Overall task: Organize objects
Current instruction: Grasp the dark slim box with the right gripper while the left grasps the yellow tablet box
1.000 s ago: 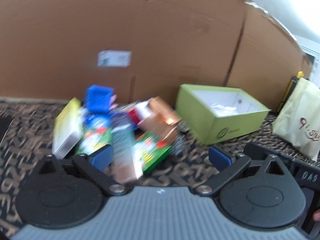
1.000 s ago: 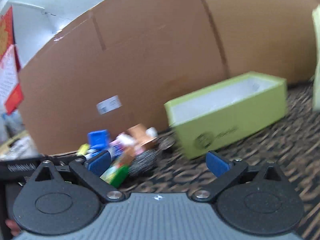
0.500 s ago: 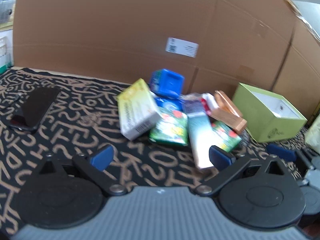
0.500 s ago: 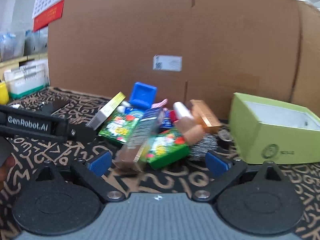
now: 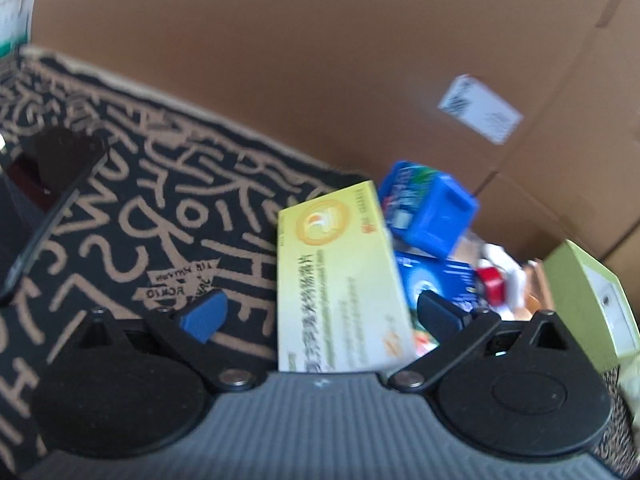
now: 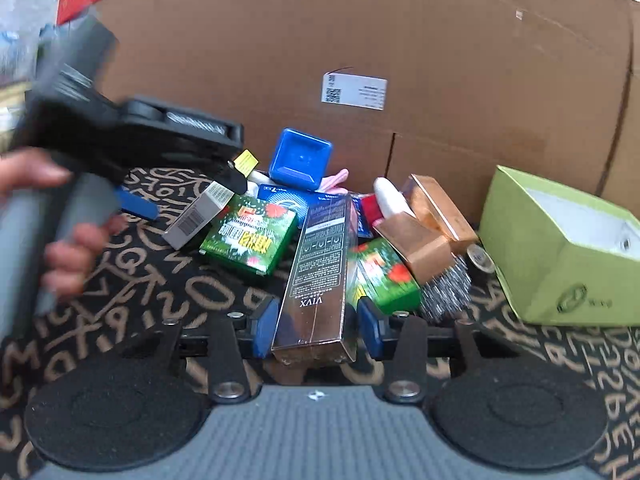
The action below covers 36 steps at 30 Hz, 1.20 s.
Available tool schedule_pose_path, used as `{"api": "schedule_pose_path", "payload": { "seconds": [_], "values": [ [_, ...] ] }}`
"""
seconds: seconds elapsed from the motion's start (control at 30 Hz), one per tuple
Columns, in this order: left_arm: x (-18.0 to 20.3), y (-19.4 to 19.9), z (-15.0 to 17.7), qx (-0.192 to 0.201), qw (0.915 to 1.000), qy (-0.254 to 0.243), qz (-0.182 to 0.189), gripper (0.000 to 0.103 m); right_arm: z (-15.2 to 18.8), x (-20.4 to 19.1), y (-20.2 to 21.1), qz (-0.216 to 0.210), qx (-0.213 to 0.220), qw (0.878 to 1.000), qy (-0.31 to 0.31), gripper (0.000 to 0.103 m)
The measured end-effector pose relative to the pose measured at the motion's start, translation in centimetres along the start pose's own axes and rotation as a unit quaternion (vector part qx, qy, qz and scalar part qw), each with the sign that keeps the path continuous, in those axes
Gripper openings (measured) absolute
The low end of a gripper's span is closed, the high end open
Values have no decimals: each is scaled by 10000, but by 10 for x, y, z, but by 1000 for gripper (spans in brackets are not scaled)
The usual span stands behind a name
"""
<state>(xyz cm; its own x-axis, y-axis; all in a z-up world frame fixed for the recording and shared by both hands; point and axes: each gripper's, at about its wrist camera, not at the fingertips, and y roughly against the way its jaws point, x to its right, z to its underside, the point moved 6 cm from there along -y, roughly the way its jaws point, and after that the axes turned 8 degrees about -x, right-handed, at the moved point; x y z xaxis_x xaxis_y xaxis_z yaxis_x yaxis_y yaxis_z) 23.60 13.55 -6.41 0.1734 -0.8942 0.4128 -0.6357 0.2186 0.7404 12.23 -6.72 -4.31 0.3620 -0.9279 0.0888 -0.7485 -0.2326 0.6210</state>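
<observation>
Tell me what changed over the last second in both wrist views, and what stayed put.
The right gripper came up to the pile and its jaws are closing around the long dark VIVX box, which lies between them. The left gripper swung toward the pile's left side and, open, now straddles the yellow-green carton. The pile, the green open box and the cardboard backdrop stayed put.

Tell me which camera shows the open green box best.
The right wrist view. There the open green box sits sharp at the right on the patterned cloth, with its white inside, front wall and logo all visible. The left wrist view catches only a blurred sliver of it at the right edge, partly behind the gripper's frame.
</observation>
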Motion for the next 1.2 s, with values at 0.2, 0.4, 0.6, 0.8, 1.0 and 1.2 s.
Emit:
{"api": "schedule_pose_path", "payload": {
  "seconds": [0.2,0.4,0.6,0.8,1.0,1.2],
  "values": [
    [9,-2,4,-174,9983,-520,208,69,28,14,34,-433,-170,9986,-268,46],
    [15,47,62,-388,9822,-1833,-127,68,56,28,59,-649,-377,9960,-493,46],
    [18,95,124,-638,9567,-2804,-445,86,72,41,73,-671,-567,9941,-642,64],
    [23,89,122,-654,9570,-2764,-589,79,53,38,58,-426,-283,9974,-500,72],
    [24,83,128,-598,9512,-2892,-891,90,43,39,34,-505,-439,9961,-569,72],
    [28,82,129,-635,9510,-2947,-688,65,44,34,20,-551,-507,9961,-472,50]
  ]
}}
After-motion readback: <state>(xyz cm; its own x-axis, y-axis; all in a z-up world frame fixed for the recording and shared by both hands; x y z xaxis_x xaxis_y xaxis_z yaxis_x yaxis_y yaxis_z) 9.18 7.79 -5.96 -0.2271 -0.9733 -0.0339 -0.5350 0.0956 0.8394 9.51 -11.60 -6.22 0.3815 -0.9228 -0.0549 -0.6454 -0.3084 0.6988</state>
